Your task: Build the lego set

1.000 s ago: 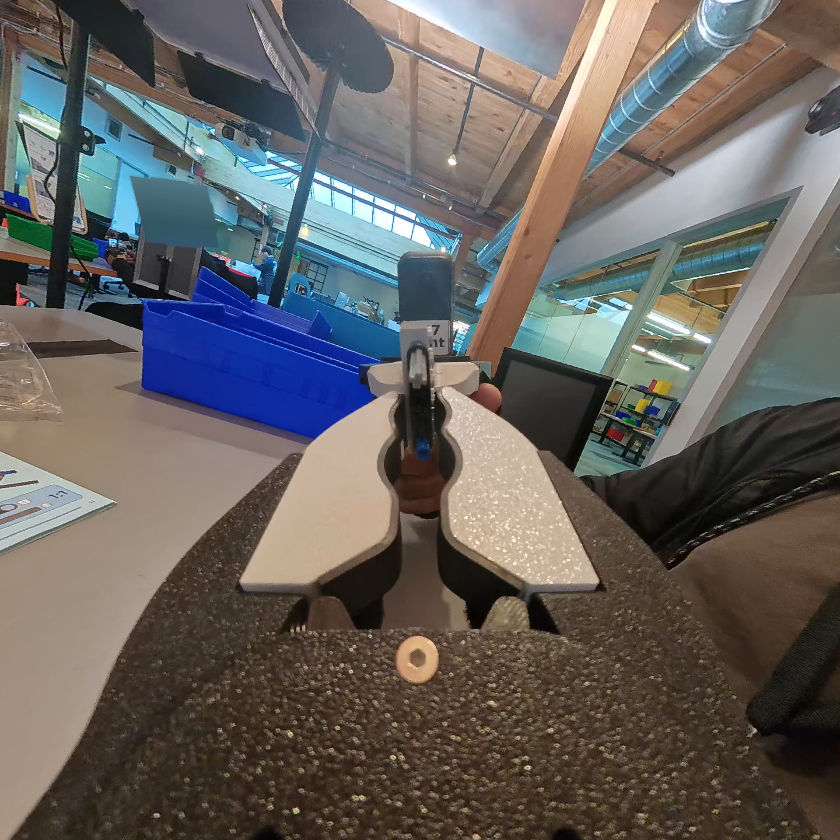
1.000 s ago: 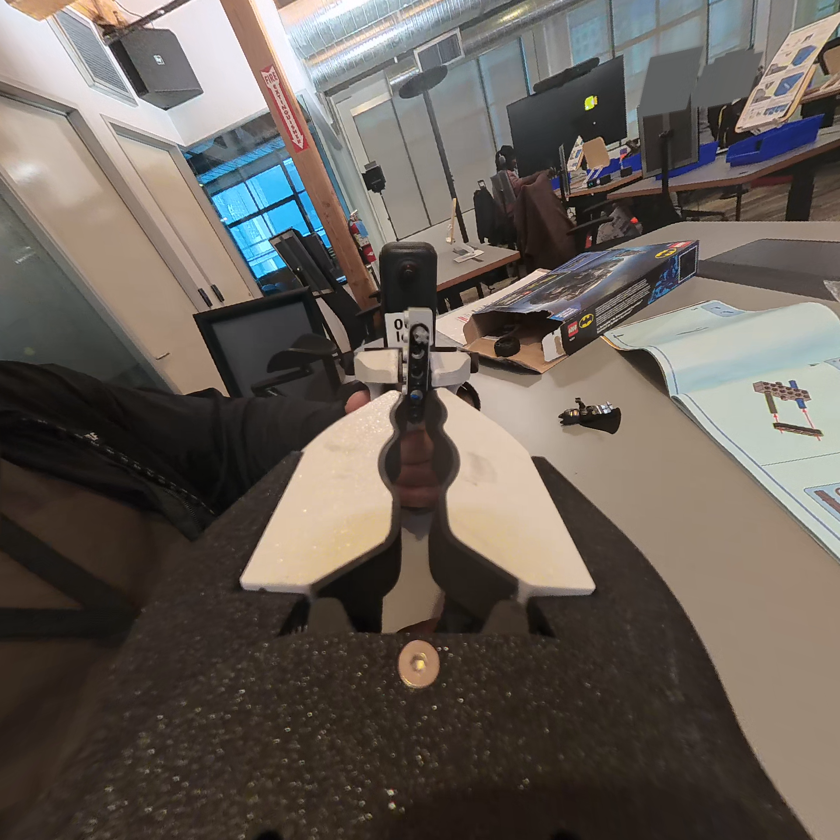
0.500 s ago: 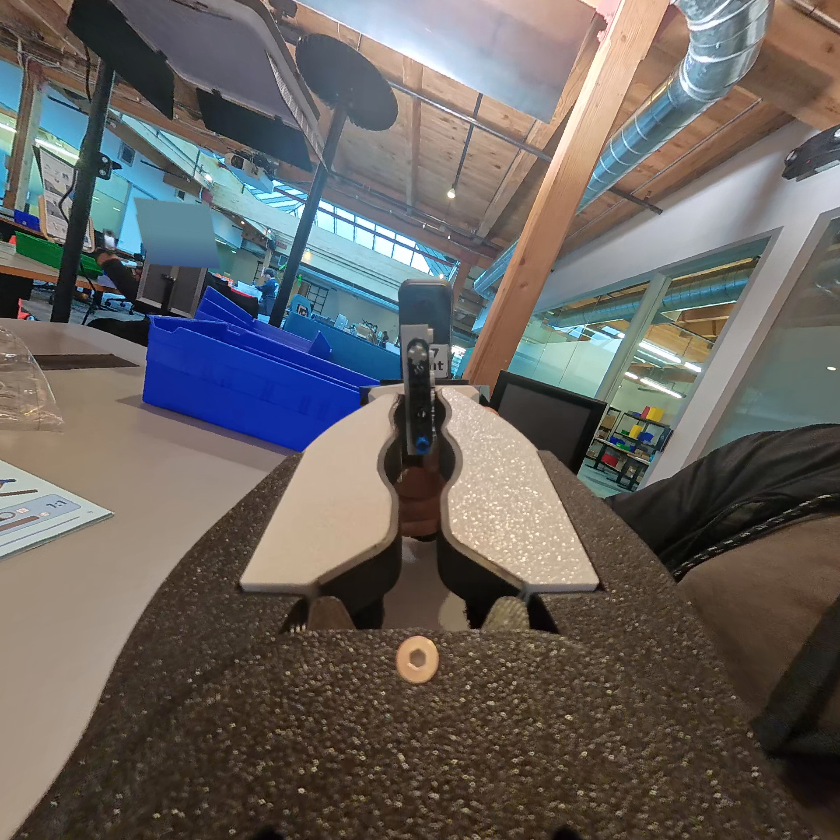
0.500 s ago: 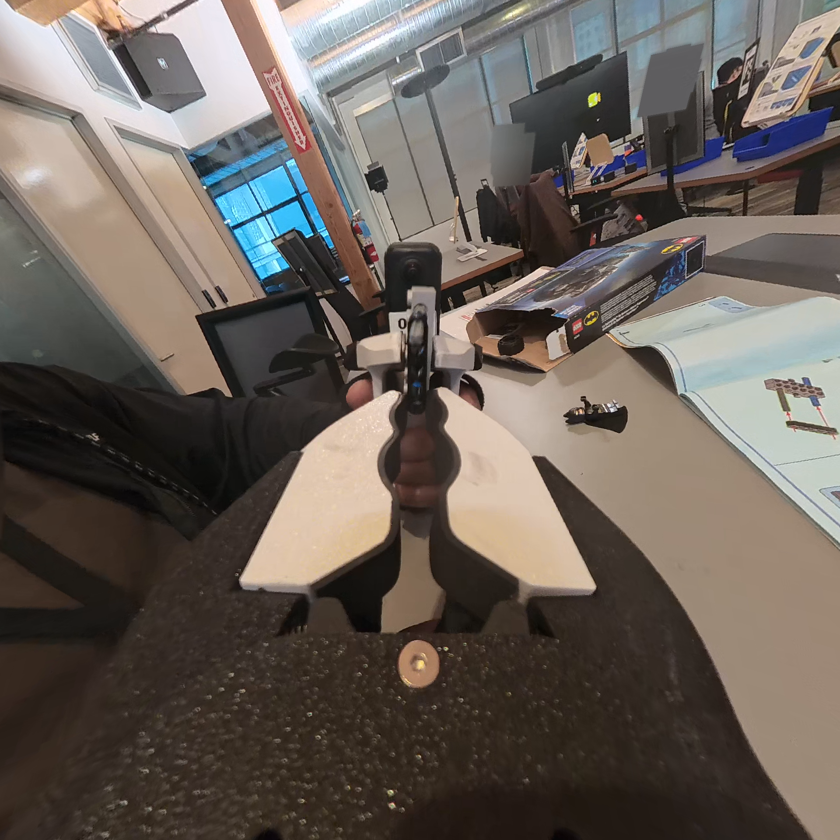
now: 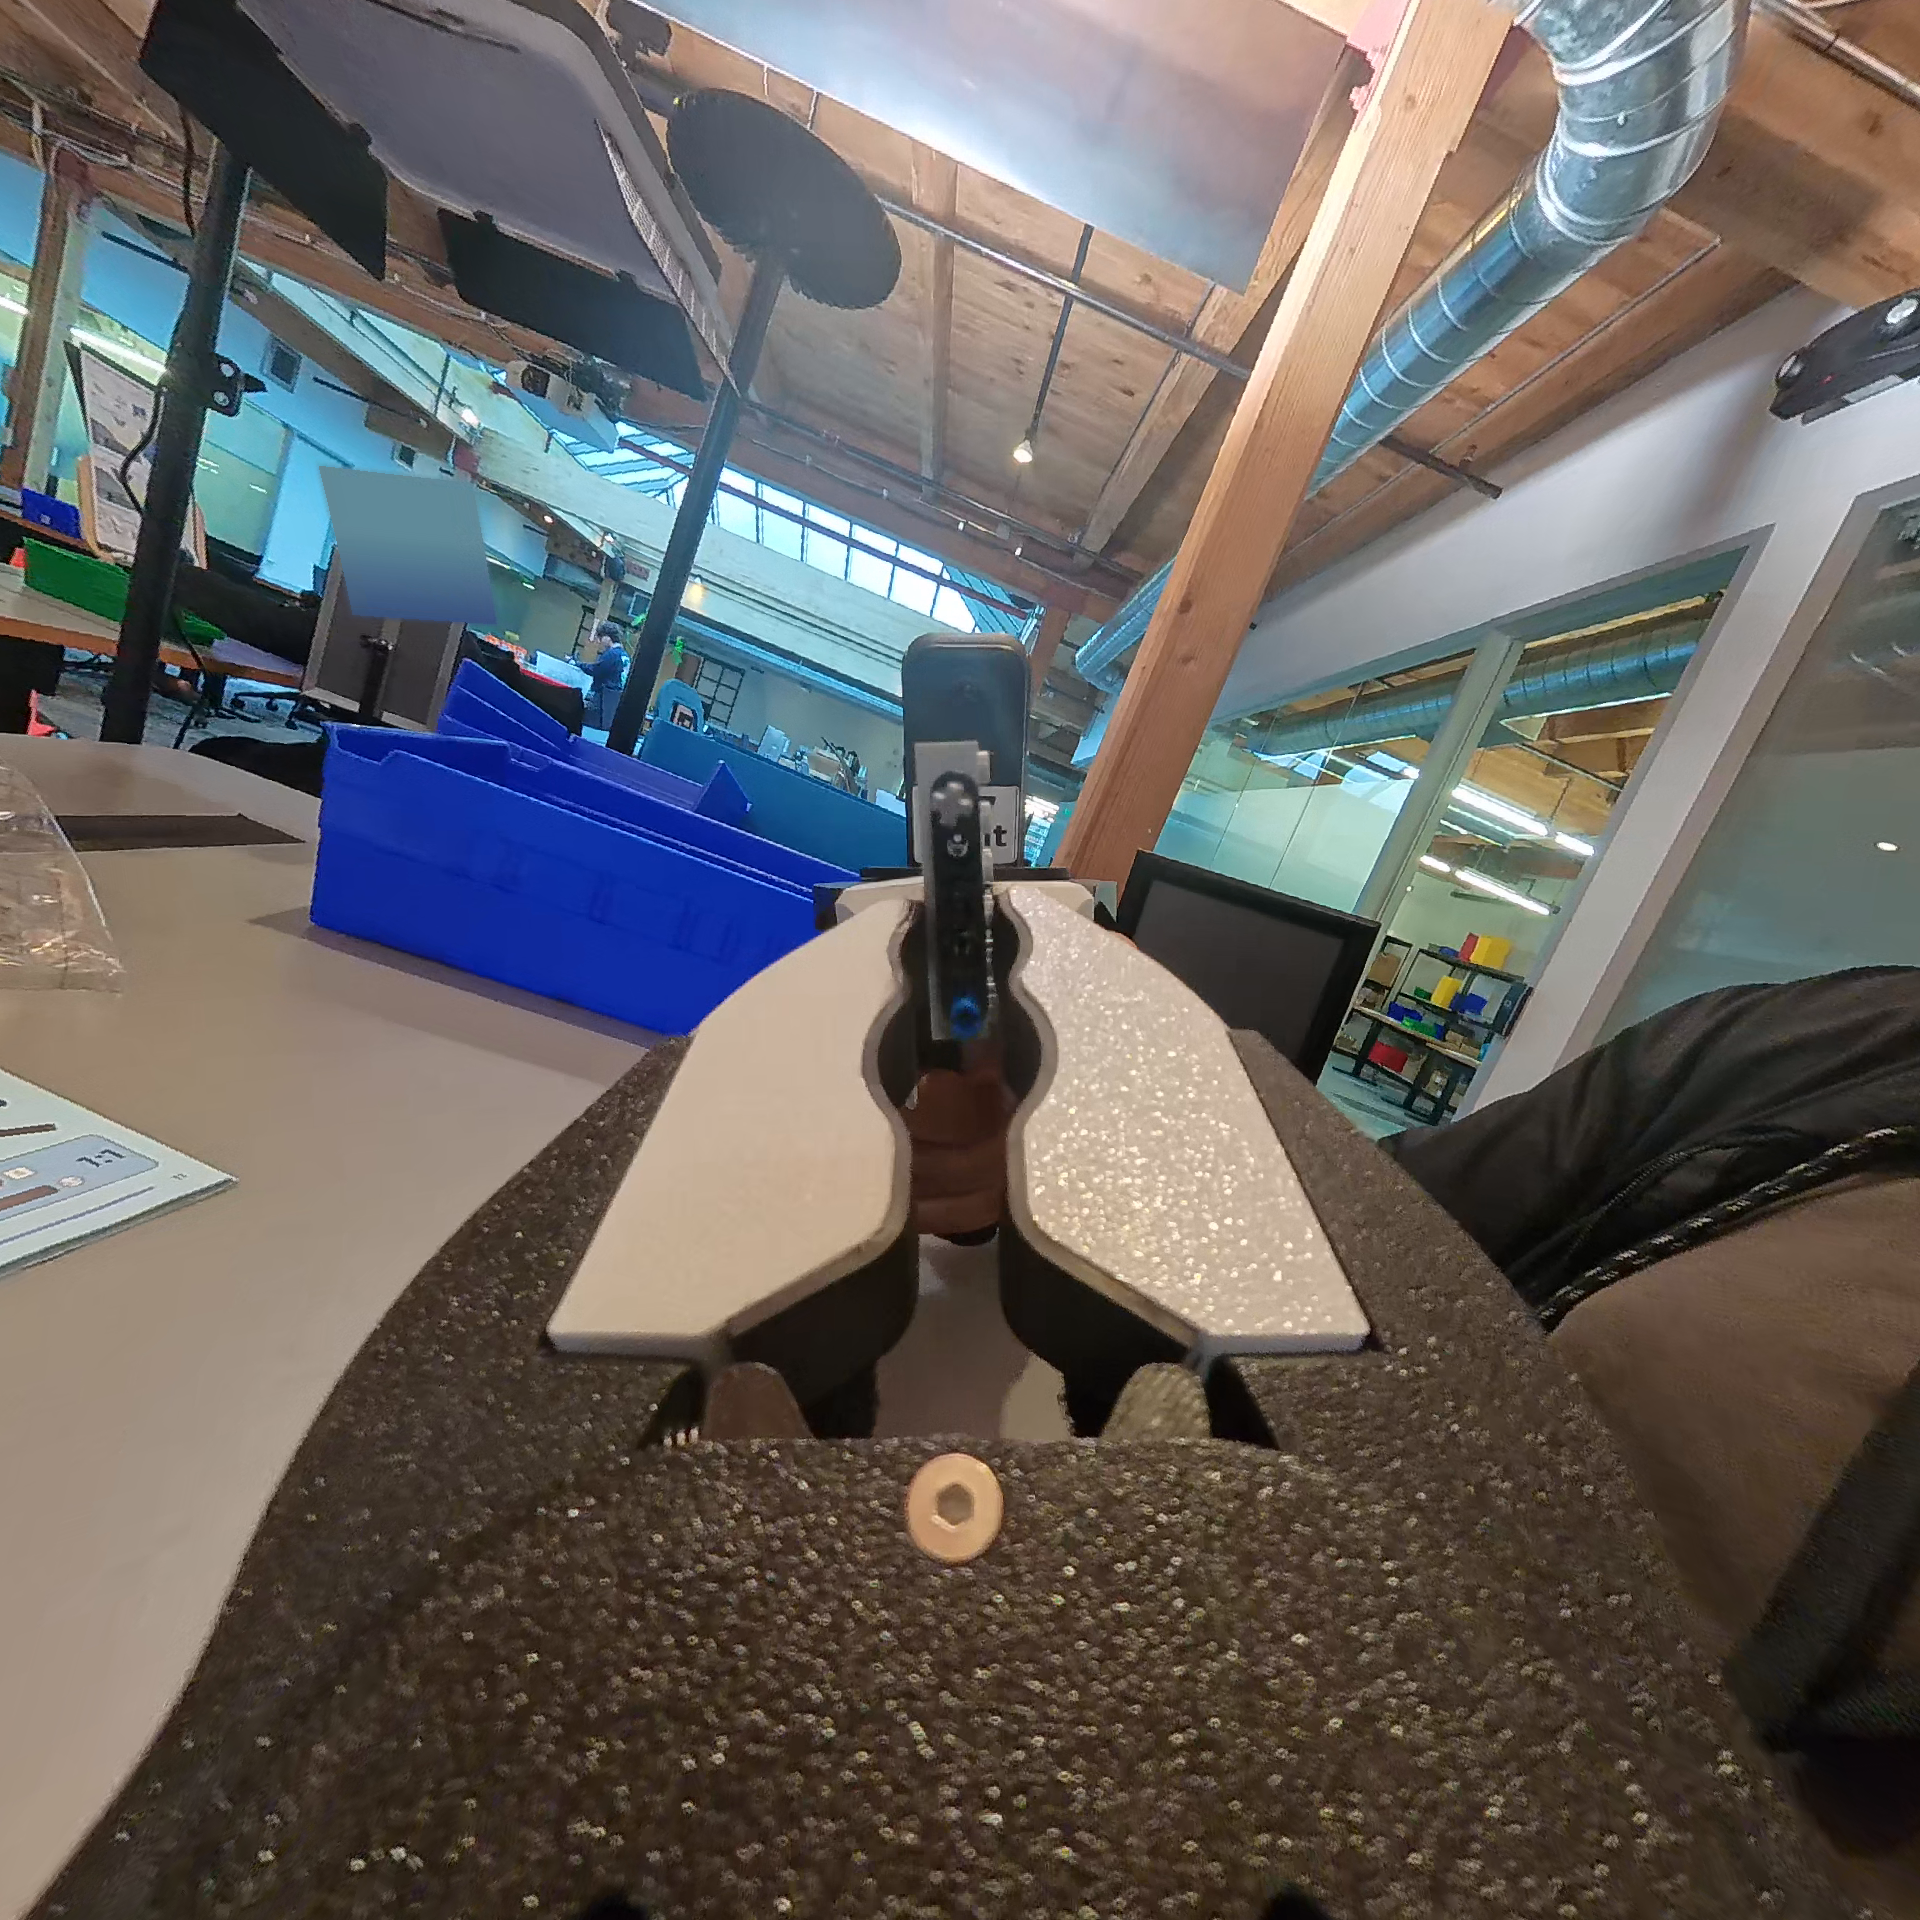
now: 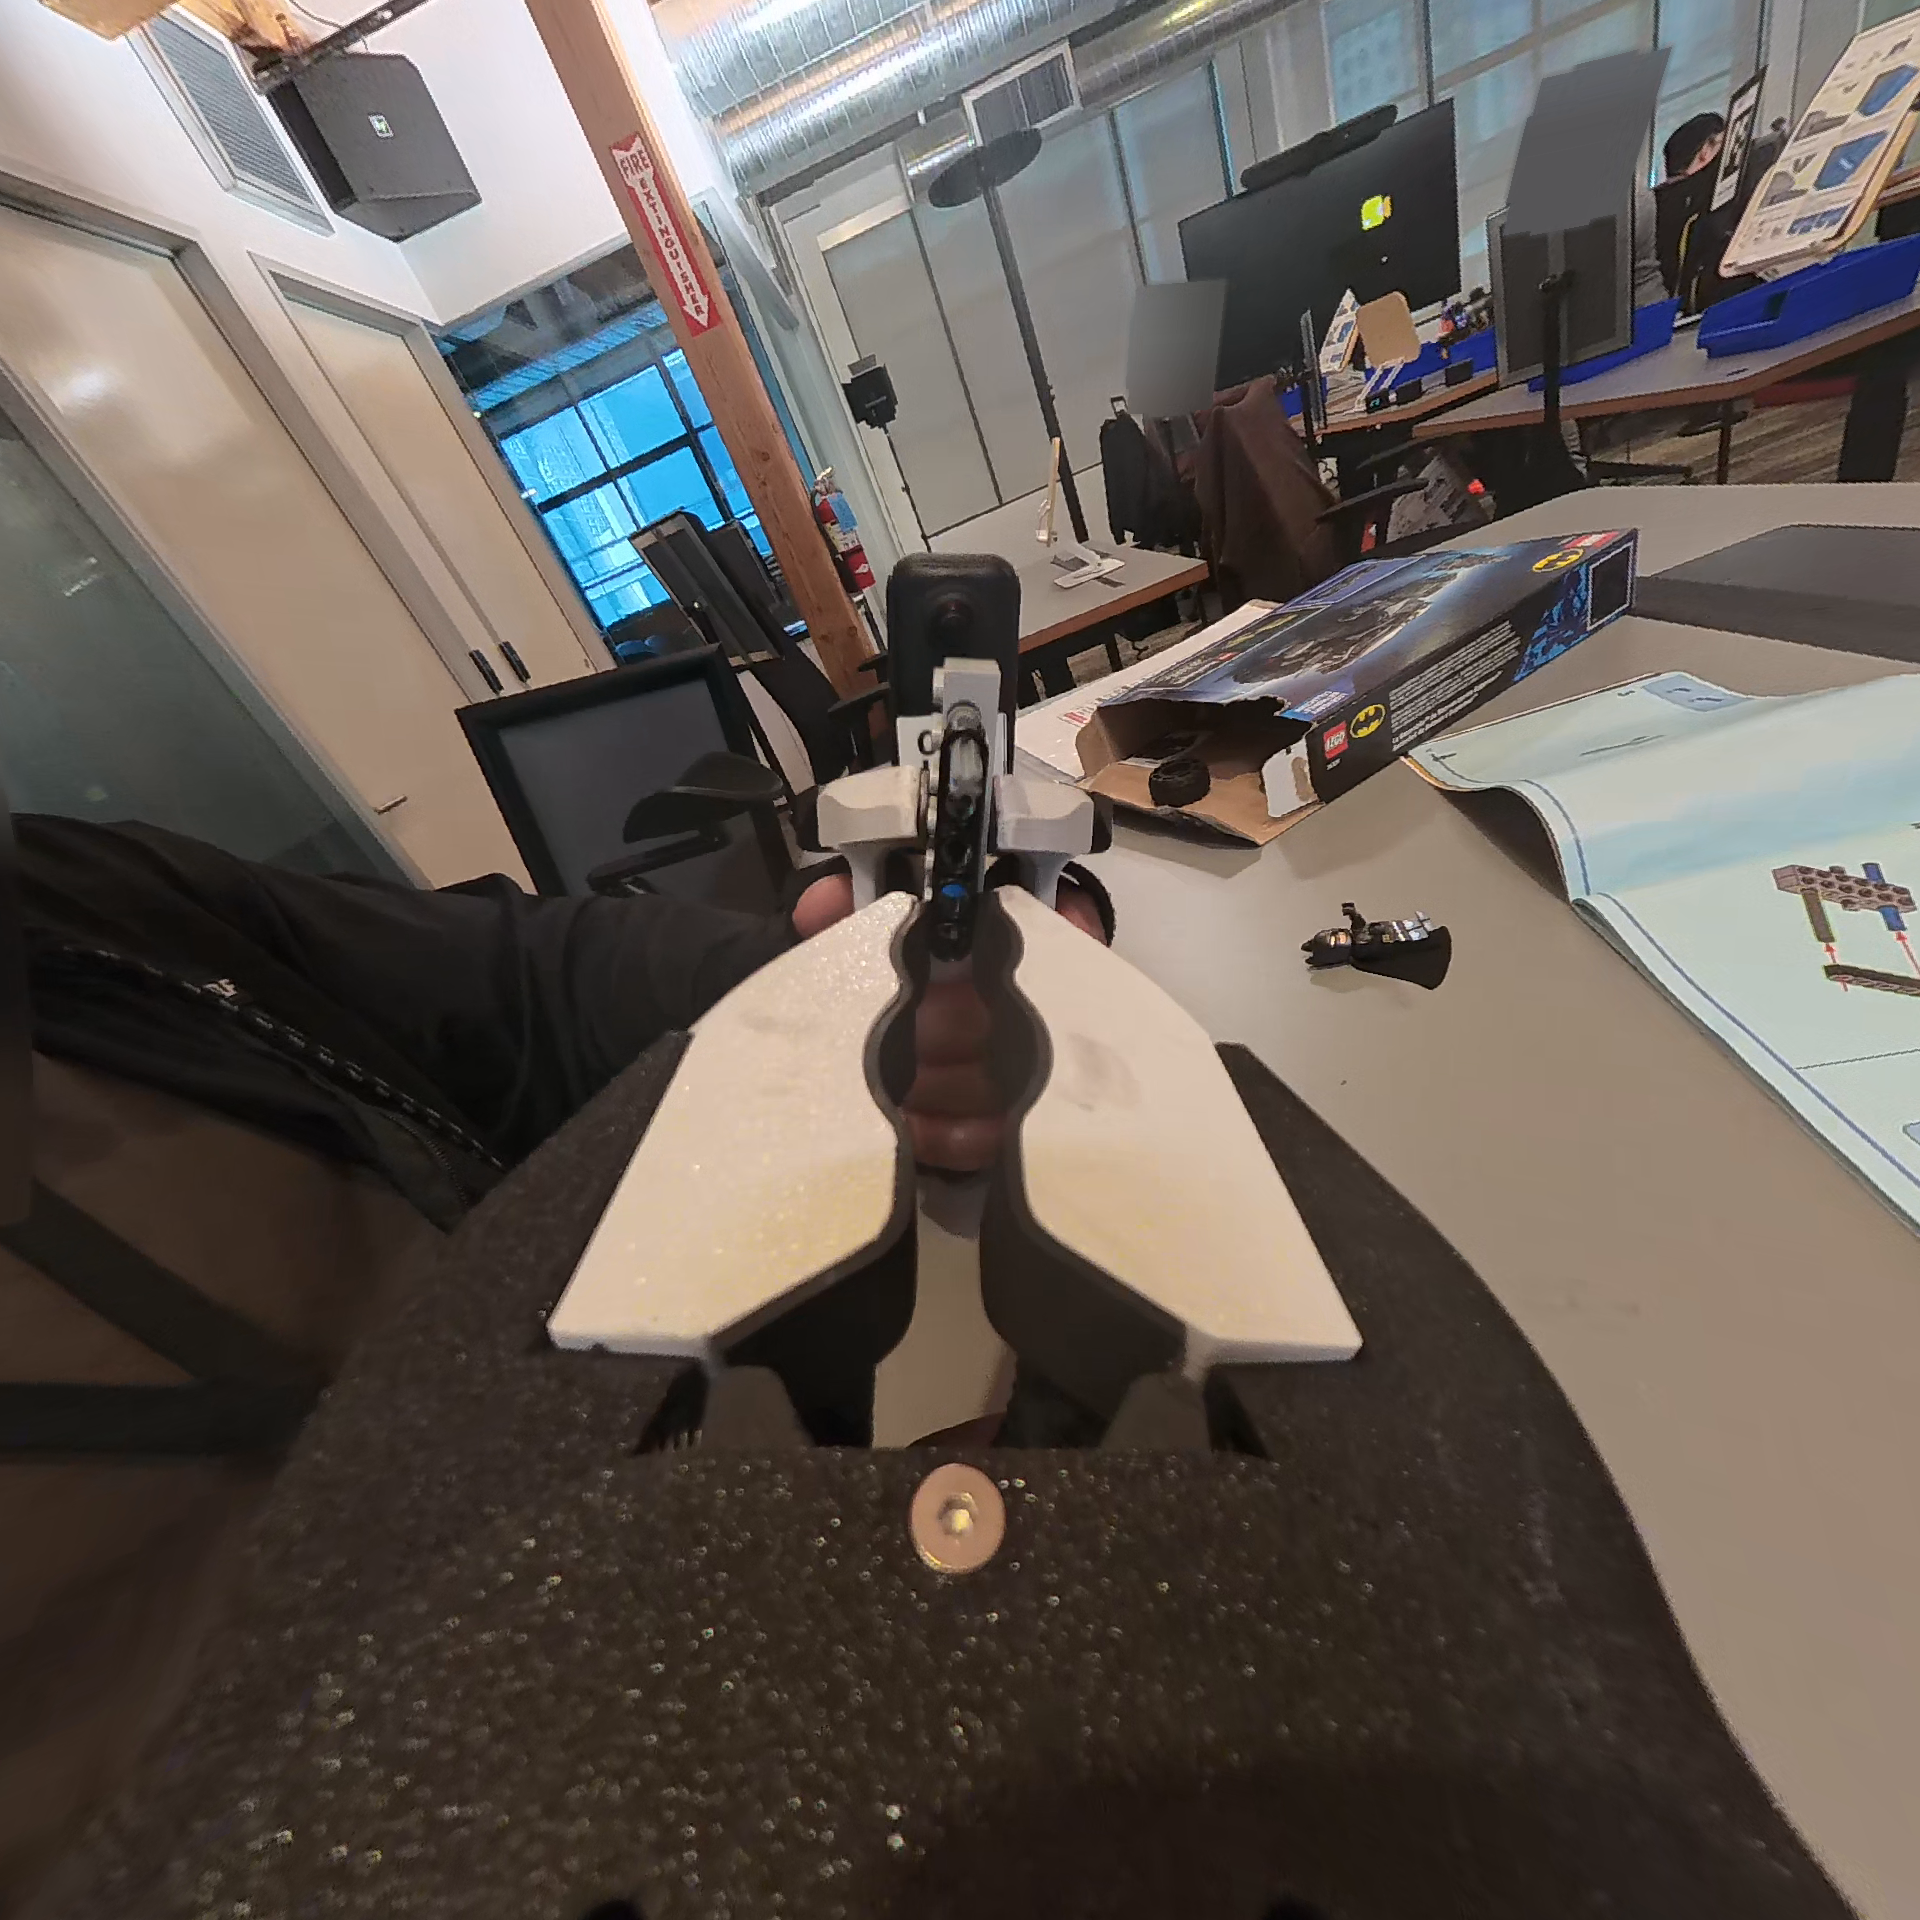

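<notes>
My two grippers face each other above the grey table (image 6: 1455, 1195) and meet on one small brick assembly. It is a black holed beam (image 5: 956, 873) with a grey piece behind it and a blue pin (image 5: 964, 1008) low down. My left gripper (image 5: 954, 920) is shut on it, and the beam stands upright out of its fingertips. Beyond it is the right gripper's black camera body (image 5: 966, 707). In the right wrist view my right gripper (image 6: 954, 920) is shut on the same black beam (image 6: 956, 831). The left gripper's pale fingers (image 6: 868, 810) flank the beam from the far side.
Blue bins (image 5: 540, 862), a clear plastic bag (image 5: 42, 894) and an instruction sheet (image 5: 83, 1184) lie to the left gripper's left. An open toy box (image 6: 1403, 665), a black minifigure (image 6: 1371, 940) and an open instruction booklet (image 6: 1714, 862) lie to the right gripper's right. A person's dark sleeve (image 6: 416, 997) is close by. The tips of both grippers are at nearly the same place. The black minifigure (image 6: 1371, 940) lies around 20 cm away from my left fingertips.
Both grippers stay shut on the assembly. The left view has tilted up a little and the beam now stands higher above its fingertips. The right view has shifted slightly.
</notes>
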The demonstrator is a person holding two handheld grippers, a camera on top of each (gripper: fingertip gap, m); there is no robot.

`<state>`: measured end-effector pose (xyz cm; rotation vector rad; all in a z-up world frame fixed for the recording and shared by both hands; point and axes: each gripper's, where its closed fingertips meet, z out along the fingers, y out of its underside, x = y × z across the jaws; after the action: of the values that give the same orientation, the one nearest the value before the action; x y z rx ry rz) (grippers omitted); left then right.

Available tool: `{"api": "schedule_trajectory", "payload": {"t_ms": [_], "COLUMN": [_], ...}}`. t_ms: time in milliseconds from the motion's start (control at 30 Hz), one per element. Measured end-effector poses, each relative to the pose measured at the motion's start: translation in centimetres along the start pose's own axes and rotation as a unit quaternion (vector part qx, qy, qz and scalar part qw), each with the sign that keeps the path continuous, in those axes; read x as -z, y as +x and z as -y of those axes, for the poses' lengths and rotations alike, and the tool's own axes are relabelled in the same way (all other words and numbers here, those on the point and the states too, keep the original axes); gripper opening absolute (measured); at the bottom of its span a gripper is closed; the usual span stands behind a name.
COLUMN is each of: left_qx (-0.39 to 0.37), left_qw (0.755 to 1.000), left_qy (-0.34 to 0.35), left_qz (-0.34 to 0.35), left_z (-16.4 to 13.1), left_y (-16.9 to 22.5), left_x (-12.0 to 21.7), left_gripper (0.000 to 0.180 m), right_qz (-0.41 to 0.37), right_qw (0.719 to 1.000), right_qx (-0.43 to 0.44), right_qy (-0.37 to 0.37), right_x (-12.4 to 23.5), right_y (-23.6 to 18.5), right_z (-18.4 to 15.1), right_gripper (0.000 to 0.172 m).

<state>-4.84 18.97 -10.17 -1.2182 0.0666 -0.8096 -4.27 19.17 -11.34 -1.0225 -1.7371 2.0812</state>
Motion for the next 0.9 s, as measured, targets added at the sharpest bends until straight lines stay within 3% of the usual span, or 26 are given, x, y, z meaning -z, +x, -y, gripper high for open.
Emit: {"api": "schedule_trajectory", "payload": {"t_ms": [267,733,900], "left_qx": [-0.005,0.008,-0.005], "left_qw": [1.0,0.998,0.994], "left_qy": [-0.012,-0.043,-0.062], "left_qz": [0.008,0.05,0.087], "left_z": [-0.5,-1.6,-1.5], "left_y": [-0.1,-1.9,-3.1], "left_x": [-0.3,-0.1,0.4], "left_gripper": [0.011,0.011,0.012], "right_qz": [-0.023,-0.06,-0.07], "right_qw": [0.999,0.996,0.991], "right_qx": [0.032,0.013,-0.001], "right_qy": [-0.026,-0.062,-0.118], "right_x": [-0.7,-0.2,0.2], "right_y": [0.1,2.1,3.1], "right_z": [-0.8,-1.9,-3.7], "right_gripper": [0.008,0.008,0.008]}}
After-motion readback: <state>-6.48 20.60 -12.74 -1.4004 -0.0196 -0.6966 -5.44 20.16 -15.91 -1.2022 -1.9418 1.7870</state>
